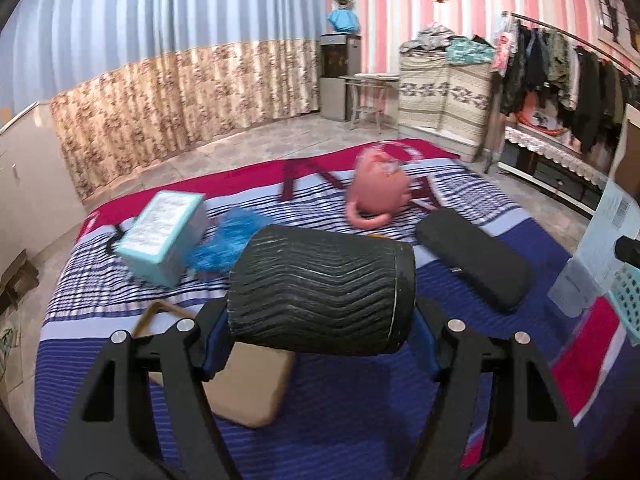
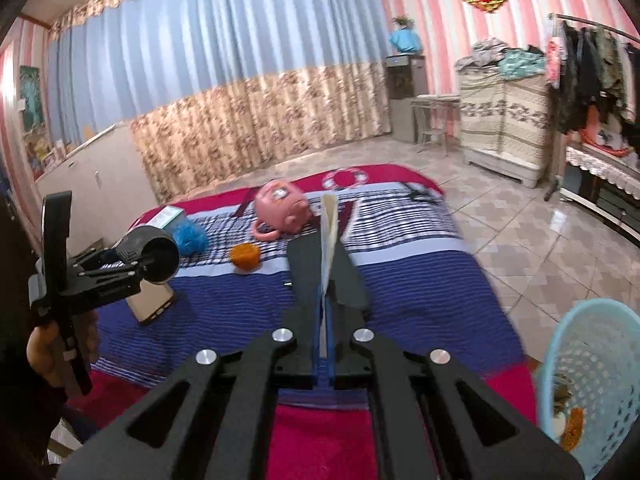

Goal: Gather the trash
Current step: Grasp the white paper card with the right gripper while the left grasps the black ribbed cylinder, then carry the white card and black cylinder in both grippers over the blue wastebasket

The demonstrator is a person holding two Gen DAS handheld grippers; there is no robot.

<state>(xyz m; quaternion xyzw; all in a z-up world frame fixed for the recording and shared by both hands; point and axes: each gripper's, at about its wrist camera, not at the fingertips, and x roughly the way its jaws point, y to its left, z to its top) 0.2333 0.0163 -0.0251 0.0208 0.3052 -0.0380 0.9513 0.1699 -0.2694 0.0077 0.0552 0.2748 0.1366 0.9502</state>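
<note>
In left claw (image 1: 320,292), black cup (image 1: 320,288)

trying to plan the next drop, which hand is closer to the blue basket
Right: its gripper, shut on a thin white sheet, has the basket beside it. The left gripper, holding a black cup, is further off.

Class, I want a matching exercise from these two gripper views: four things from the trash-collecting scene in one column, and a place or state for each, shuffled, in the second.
Things
1. ridged black cup
2. white paper scrap
3. light blue basket
4. orange ball

Places or states
A. lying free on the striped blanket
B. pinched in the right gripper
C. standing at the blanket's right edge, some trash inside
D. held sideways in the left gripper

Pairs: 1-D, 2-B, 3-C, 4-A
</note>
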